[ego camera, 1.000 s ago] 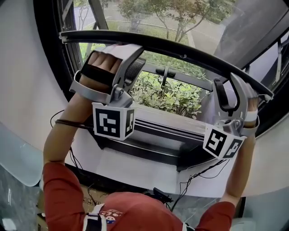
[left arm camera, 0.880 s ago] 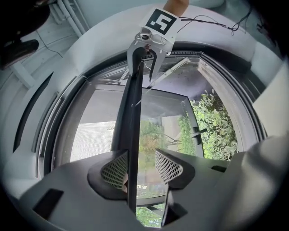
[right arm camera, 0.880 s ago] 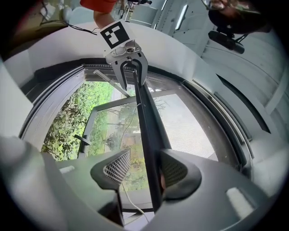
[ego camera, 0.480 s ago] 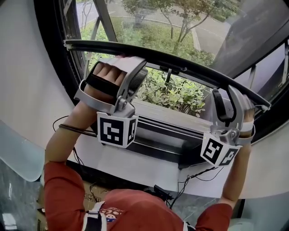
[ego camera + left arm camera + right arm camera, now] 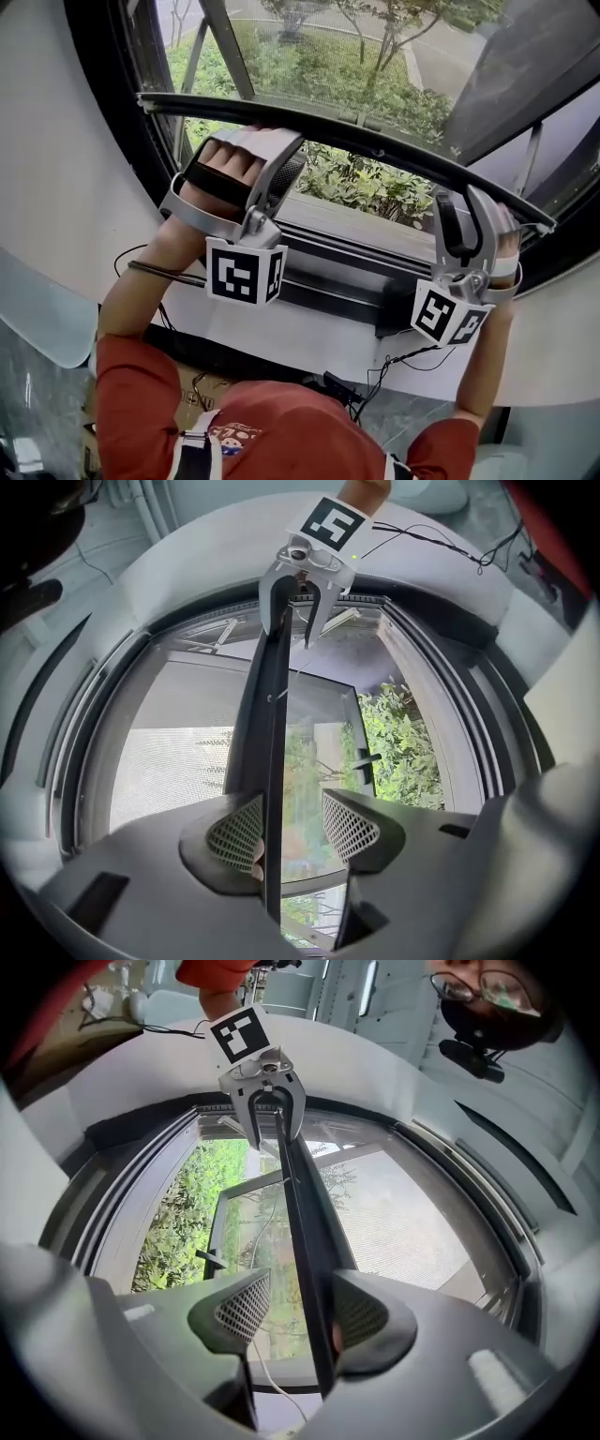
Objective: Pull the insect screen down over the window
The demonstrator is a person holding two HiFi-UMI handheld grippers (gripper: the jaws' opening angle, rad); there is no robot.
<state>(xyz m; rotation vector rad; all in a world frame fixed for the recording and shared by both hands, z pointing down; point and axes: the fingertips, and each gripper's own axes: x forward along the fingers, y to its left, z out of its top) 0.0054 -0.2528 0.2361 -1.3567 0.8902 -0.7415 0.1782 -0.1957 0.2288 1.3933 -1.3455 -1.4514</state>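
The dark-framed window, set in a curved white wall, is only partly covered. The insect screen hangs as grey mesh over its upper part and ends at a dark pull bar, which runs across well above the white windowsill. Shrubs show through the gap. The left hand-held gripper straddles the bar near its left end, and the right hand-held gripper straddles it near its right end. Each has its jaws wide, with the bar lying against one pad and daylight beside the other. The pull looks about midway. Next, both ends should come down evenly until the bar meets the sill. Thin cables trail below the sill.
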